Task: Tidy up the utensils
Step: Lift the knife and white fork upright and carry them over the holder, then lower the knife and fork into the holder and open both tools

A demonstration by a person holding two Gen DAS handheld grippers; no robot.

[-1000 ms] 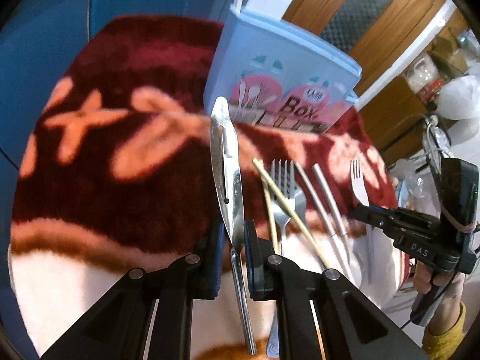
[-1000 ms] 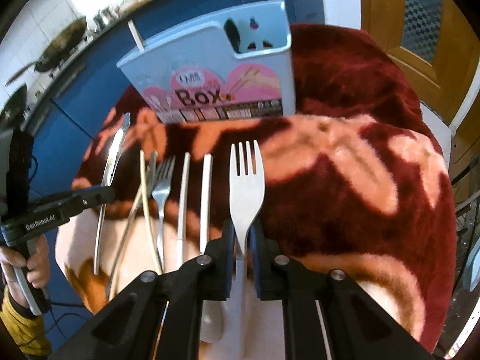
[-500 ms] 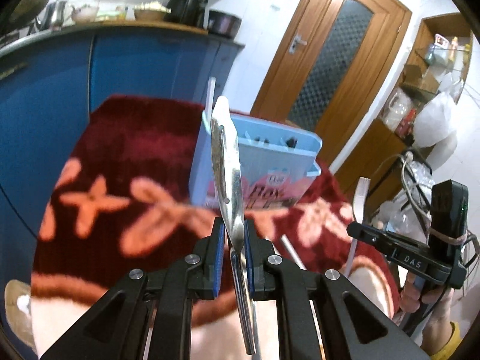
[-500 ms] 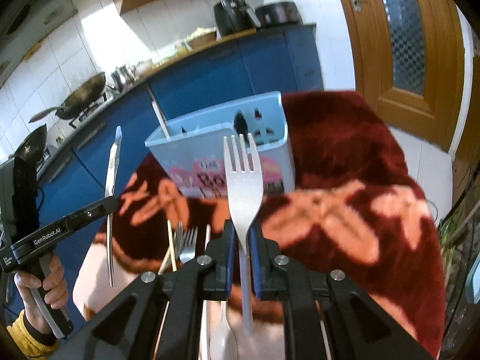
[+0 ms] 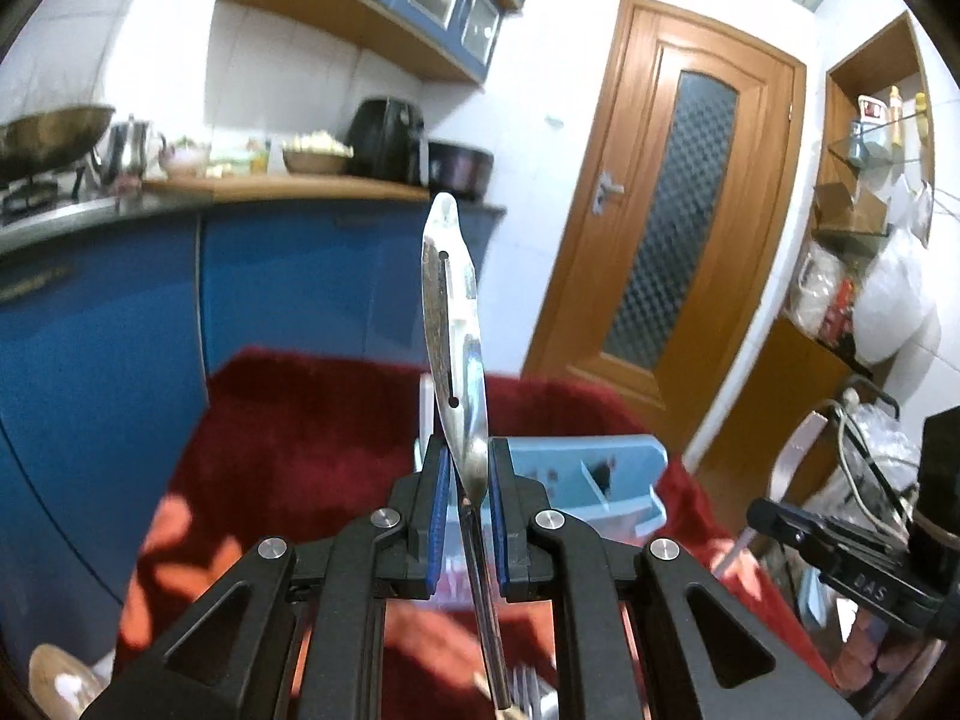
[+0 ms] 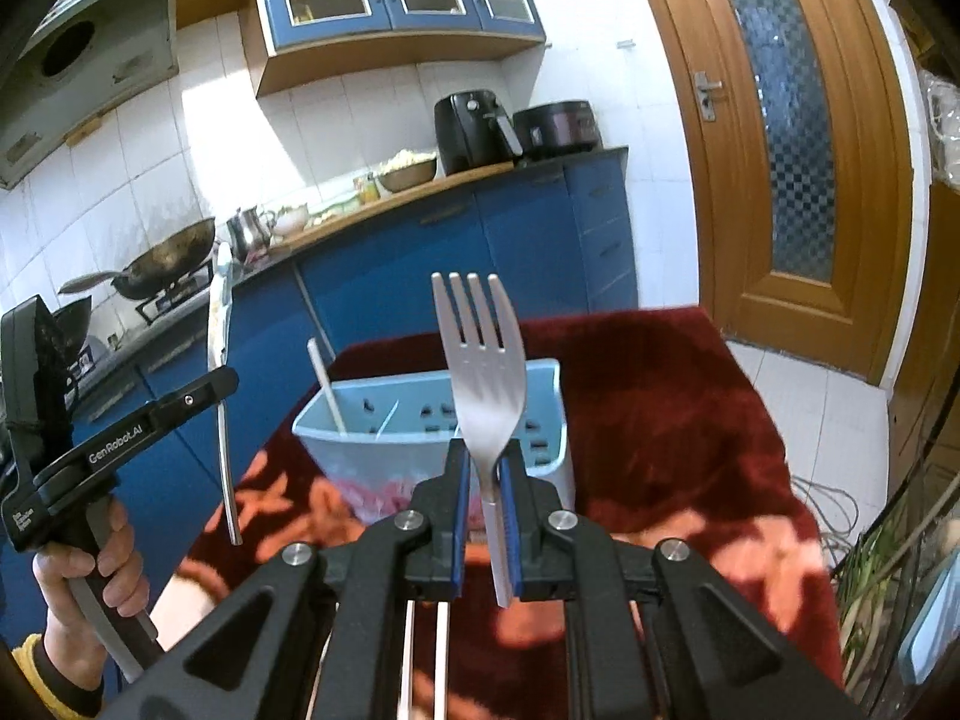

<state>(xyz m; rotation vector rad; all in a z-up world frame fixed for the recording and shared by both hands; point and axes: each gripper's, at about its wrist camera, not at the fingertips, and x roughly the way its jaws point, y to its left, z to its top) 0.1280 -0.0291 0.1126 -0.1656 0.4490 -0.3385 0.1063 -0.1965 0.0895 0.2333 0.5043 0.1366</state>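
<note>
Two tools, each clamped on one utensil, held above the blue box.

Left tool: pads closed on a steel peeler, blade upright, slot and hole facing the camera, handle running down between the fingers. Right tool: pads closed on the neck of a grey fork, tines up, handle end poking out below the pads. Box: light blue, perforated, divided into compartments, standing on the red flowered blanket that covers the desk; one white stick leans in its left compartment. Two pale stick-like utensils, their kind unclear, lie on the blanket under the right tool. In the right view the left tool shows at left, the peeler hanging vertical, off to the box's left. Background: blue cabinets, wooden door.
</note>
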